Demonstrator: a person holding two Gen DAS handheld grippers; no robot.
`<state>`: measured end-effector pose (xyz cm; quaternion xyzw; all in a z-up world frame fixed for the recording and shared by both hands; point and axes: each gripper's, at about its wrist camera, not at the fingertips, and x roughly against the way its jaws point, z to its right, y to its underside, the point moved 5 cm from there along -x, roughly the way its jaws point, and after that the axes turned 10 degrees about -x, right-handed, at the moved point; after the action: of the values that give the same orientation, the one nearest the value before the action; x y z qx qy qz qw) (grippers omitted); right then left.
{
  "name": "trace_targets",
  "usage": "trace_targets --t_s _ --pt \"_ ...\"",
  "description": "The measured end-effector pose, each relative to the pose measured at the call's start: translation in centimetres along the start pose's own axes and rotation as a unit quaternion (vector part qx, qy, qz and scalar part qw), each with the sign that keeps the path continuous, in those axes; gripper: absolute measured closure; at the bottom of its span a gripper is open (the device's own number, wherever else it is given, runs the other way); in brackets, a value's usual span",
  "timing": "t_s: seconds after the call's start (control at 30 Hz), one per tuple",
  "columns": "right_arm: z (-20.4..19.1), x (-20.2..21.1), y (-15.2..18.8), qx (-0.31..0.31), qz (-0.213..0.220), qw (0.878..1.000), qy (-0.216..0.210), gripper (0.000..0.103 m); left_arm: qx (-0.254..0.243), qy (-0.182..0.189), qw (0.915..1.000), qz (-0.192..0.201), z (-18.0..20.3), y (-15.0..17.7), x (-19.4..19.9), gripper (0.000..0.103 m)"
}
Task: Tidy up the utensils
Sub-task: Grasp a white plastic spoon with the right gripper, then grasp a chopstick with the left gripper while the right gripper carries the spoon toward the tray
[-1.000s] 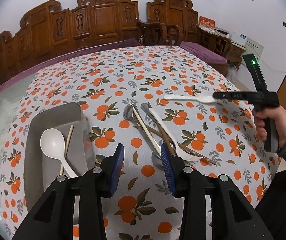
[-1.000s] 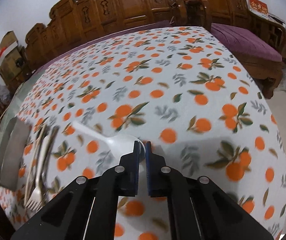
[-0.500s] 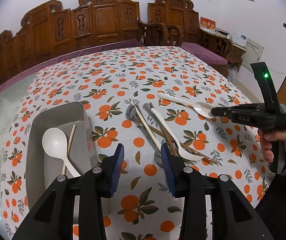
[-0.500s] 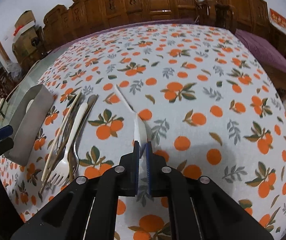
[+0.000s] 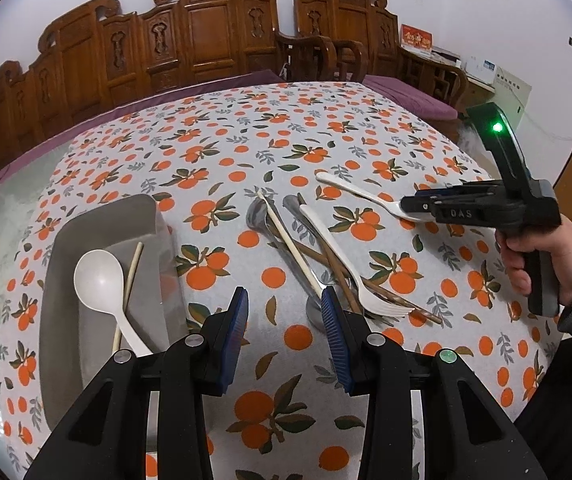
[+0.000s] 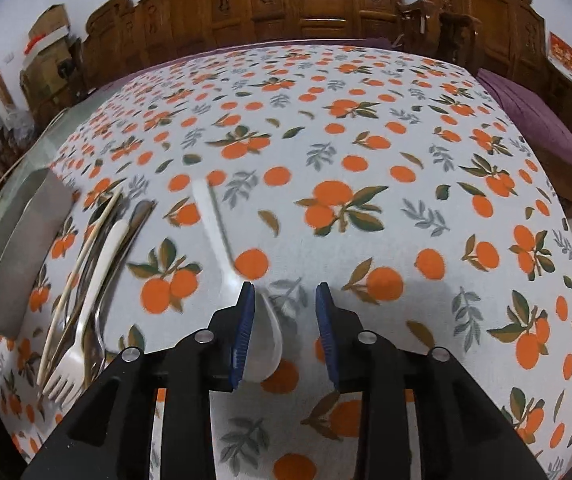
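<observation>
Lowered since a second ago, the white spoon (image 6: 242, 288) now lies on the desk (image 6: 366, 152), right of the utensil pile (image 5: 326, 264) – the right tool (image 6: 284, 292) is opening, its pads off the bowl between them. Left of that pile sits the grey tray (image 5: 98, 240) holding another white spoon (image 5: 100, 280) and a chopstick (image 5: 128, 292) – the left tool (image 5: 284, 300) hovers released, nothing between its jaws

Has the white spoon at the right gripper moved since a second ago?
Yes. In the left wrist view the white spoon has swung nearer the pile of utensils and now lies on the tablecloth. The right gripper is opening, pads off it.
</observation>
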<state>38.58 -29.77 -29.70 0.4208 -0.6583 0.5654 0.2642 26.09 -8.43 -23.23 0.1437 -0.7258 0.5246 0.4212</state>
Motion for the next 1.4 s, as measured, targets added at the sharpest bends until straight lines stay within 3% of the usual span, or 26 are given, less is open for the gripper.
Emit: trace_targets --t_s 0.13,0.2,0.23,0.33,0.6,0.87,1.03,1.13,1.4 --pt "-1.2 0.1 1.0 0.031 0.001 0.999 0.017 0.068 -0.003 0.002 1.0000 -0.001 0.5 -0.1 -0.3 0.067" --pt "-1.6 0.2 1.3 0.043 0.001 0.999 0.021 0.075 -0.005 0.001 1.0000 -0.004 0.7 0.0 -0.5 0.067" --pt "-1.8 0.2 1.5 0.046 0.001 0.999 0.017 0.093 -0.006 0.001 1.0000 -0.005 0.8 0.0 -0.6 0.067" --pt "-2.1 0.5 1.4 0.040 0.001 0.999 0.010 0.096 -0.005 0.001 1.0000 -0.008 1.0 0.2 -1.0 0.067" --pt "-1.8 1.2 0.9 0.019 0.016 1.000 0.000 0.096 -0.004 0.014 0.9998 -0.017 1.9 0.5 -2.1 0.067" --pt "-2.0 1.4 0.8 0.020 0.021 1.000 -0.004 0.096 0.007 0.043 0.9974 -0.057 3.2 2.1 -4.1 0.069" --pt "-2.6 1.8 0.8 0.024 0.024 0.999 -0.007 0.096 0.012 0.049 0.9962 -0.071 3.3 2.7 -4.6 0.081" --pt "-2.9 2.1 0.9 0.024 0.028 0.999 -0.008 0.096 0.023 0.054 0.9955 -0.074 2.9 2.9 -4.6 0.098" --pt "-4.6 3.8 1.0 0.023 0.053 0.998 -0.010 0.096 0.031 0.032 0.9983 -0.039 1.0 2.1 -1.8 0.099"
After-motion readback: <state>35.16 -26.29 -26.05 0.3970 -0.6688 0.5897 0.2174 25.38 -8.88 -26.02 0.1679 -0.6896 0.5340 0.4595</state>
